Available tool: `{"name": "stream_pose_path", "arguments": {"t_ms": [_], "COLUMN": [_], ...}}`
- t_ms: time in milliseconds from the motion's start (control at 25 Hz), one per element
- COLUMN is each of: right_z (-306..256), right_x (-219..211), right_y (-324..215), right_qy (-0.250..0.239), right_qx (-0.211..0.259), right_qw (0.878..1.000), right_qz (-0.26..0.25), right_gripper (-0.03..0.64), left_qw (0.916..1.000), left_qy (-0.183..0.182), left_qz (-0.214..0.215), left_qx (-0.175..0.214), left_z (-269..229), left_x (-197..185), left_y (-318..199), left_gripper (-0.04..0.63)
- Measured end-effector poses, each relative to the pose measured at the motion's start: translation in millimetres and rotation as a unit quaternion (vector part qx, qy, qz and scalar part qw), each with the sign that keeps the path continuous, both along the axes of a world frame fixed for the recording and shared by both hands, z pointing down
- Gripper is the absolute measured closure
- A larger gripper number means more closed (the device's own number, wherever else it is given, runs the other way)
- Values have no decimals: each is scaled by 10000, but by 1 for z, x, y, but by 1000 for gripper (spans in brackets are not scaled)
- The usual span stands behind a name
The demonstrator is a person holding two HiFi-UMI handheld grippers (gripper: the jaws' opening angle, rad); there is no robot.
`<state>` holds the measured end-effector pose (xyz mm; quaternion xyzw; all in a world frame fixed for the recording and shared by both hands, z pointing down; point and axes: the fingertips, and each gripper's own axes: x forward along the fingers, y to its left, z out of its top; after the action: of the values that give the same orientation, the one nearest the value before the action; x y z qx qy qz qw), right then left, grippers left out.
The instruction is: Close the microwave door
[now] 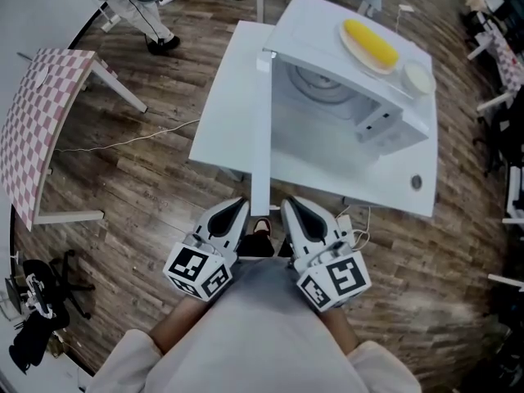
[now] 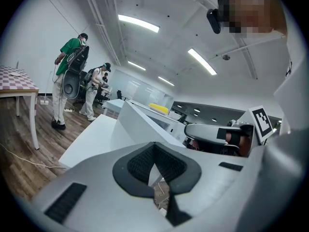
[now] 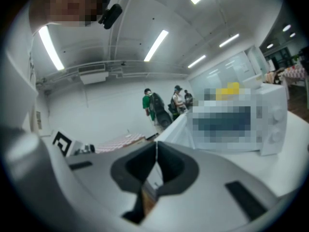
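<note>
While shut, left tongs [image 1: 241, 206] beside right tongs [image 1: 288, 206], waist-close

The boxy white microwave oven [image 1: 309, 19] stands upright on a white table [image 1: 223, 113], set toward the far right of the tabletop, its front facing the near side. Its flat white door [image 1: 260, 137] is wide open. It is hinged on the left side of the box and swung right out, so it juts toward the near side. From above it shows edge-on as a thin upright panel. The cavity is fully exposed and pale inside, with a round turntable [image 1: 321, 84] lying on its floor. A narrow white control strip [image 1: 383, 125] runs down the right of the front, beside the opening.
</note>
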<state>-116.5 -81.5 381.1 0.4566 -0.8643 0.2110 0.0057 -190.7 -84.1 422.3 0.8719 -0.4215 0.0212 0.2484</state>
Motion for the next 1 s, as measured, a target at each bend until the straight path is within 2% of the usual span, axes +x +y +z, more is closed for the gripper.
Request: {"name": "stream_pose_path", "arguments": {"t_ms": [1000], "right_z": [0], "right_x": [34], "right_y": [5], "right_qy": [66], "right_qx": [-86], "right_qw": [9994], "right_qz": [328], "right_gripper": [594], "left_qw": [9983], "left_qy": [72], "left_qz": [578], "left_qx": [15], "left_z": [-5], "left_x": [54], "left_y": [5], "left_gripper": [575]}}
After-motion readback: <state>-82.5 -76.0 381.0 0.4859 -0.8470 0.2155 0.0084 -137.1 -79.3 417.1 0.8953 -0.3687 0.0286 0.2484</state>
